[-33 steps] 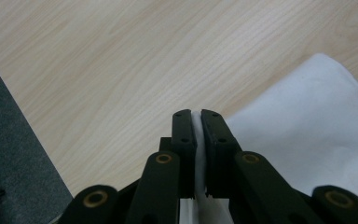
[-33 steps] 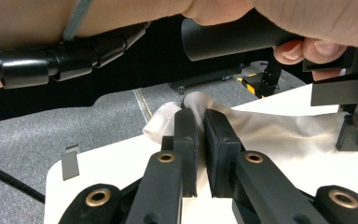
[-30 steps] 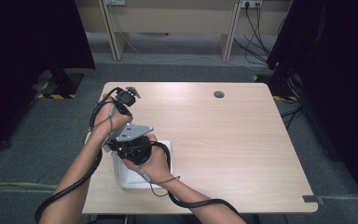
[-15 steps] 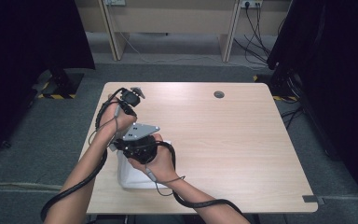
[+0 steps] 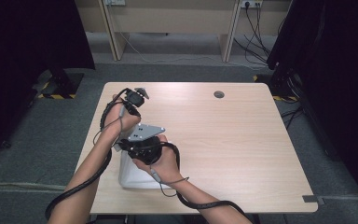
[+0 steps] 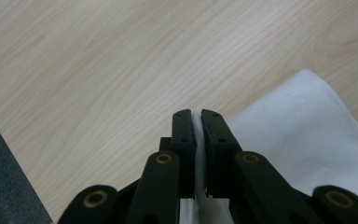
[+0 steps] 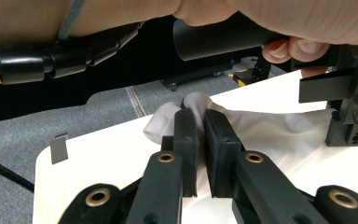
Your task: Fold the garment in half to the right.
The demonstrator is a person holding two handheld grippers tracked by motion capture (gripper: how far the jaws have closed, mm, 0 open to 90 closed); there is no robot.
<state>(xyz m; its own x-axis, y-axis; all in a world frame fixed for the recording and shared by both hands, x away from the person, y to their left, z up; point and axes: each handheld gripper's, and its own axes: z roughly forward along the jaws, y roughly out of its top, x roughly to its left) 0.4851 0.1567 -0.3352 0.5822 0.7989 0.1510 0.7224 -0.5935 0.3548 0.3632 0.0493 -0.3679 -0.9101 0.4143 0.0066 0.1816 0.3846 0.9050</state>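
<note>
- Left gripper point(image 6: 198, 116) pinched tight on a white cloth point(image 6: 298, 135) edge.
- Right gripper point(image 7: 196, 114) likewise clamped on a bunched corner of it.
- Cloth low on the left side of the table point(image 5: 223, 140), flat part under the hands.
- Probably mid-fold: both edges gripped, nothing laid over yet.
- Cloth's outline largely covered from above; fold state hard to judge.

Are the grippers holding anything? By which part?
Both grip the white cloth: left gripper pinches its edge, right gripper a bunched fold.
</note>
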